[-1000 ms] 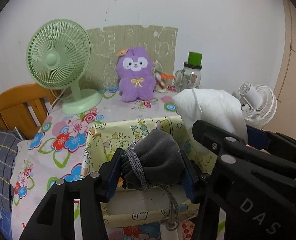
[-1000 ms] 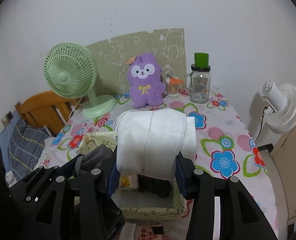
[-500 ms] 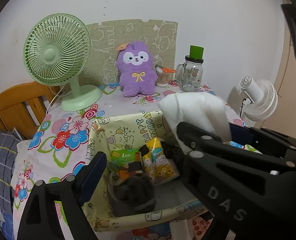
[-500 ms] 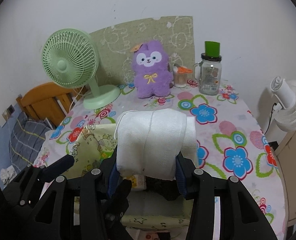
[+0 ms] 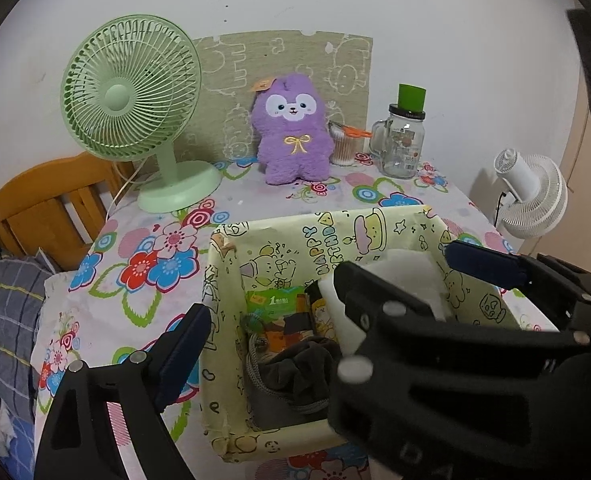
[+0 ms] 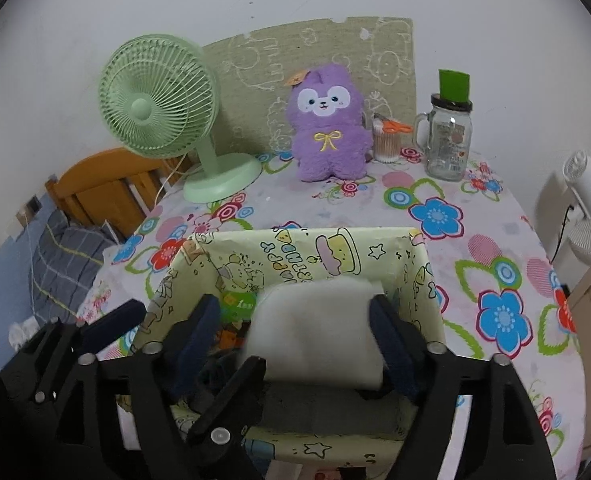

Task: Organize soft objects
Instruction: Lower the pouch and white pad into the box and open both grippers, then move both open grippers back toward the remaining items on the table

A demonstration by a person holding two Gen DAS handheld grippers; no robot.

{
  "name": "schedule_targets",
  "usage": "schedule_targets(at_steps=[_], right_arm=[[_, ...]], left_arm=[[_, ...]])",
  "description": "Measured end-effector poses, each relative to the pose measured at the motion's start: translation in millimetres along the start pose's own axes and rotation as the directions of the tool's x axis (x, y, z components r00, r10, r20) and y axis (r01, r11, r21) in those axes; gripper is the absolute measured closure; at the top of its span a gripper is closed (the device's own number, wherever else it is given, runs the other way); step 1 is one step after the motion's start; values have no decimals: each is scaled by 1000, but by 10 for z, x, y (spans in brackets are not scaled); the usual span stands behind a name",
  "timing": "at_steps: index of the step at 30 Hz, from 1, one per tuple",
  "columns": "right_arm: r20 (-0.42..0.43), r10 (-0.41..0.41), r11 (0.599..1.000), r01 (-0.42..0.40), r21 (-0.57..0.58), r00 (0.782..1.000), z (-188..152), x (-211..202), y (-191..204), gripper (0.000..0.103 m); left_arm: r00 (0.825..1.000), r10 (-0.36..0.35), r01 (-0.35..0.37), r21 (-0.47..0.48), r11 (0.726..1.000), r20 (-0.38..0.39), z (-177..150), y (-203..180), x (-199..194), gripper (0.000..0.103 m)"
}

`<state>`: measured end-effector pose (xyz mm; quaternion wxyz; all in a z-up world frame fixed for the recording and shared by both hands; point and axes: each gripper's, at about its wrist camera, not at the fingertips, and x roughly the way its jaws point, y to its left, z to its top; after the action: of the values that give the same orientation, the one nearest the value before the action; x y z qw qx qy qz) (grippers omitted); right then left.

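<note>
1. Your right tool [image 6: 295,320] has just been opening: its jaws stand spread around the white folded towel [image 6: 315,332], the left pad clear of it and the right pad at its edge. Your left tool [image 5: 323,320] has also just been opening; its jaws are spread wide with nothing pinched.

2. The towel sits inside the yellow cartoon-print box [image 6: 295,248] on the tabletop [image 6: 495,280], towards the box's right side. The grey drawstring pouch [image 5: 291,380] lies on the box floor at the near-left, below your left tool, next to some colourful packets [image 5: 283,312].

3. Expect the towel to be light, thick and springy. It will likely puff back out once released, so it may need a gentle press to settle. If you must take it again, pinch across the middle of the fold, squeezing both sides, so no layer peels loose.

4. The pouch looks limp and light. It will slump and take any shape. Grab the gathered neck where the cord cinches it, or a full bunch of the body.

5. The purple plush toy [image 6: 327,124] stands well apart at the back, next to the green fan [image 6: 163,112]. It is probably light and squashy; take it around the torso.
</note>
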<state>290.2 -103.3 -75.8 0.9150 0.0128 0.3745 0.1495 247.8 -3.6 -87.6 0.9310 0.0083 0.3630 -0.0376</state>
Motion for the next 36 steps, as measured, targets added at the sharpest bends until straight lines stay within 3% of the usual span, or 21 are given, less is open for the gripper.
schedule_targets(at_steps=[21, 36], right_arm=[[56, -77, 997, 76, 32, 995, -57, -516, -49, 18], [144, -101, 995, 95, 42, 984, -194, -1169, -32, 18]], left_arm=[[998, 0, 1, -16, 1000, 64, 21, -182, -438, 8], [991, 12, -12, 5, 1000, 137, -70, -357, -983, 8]])
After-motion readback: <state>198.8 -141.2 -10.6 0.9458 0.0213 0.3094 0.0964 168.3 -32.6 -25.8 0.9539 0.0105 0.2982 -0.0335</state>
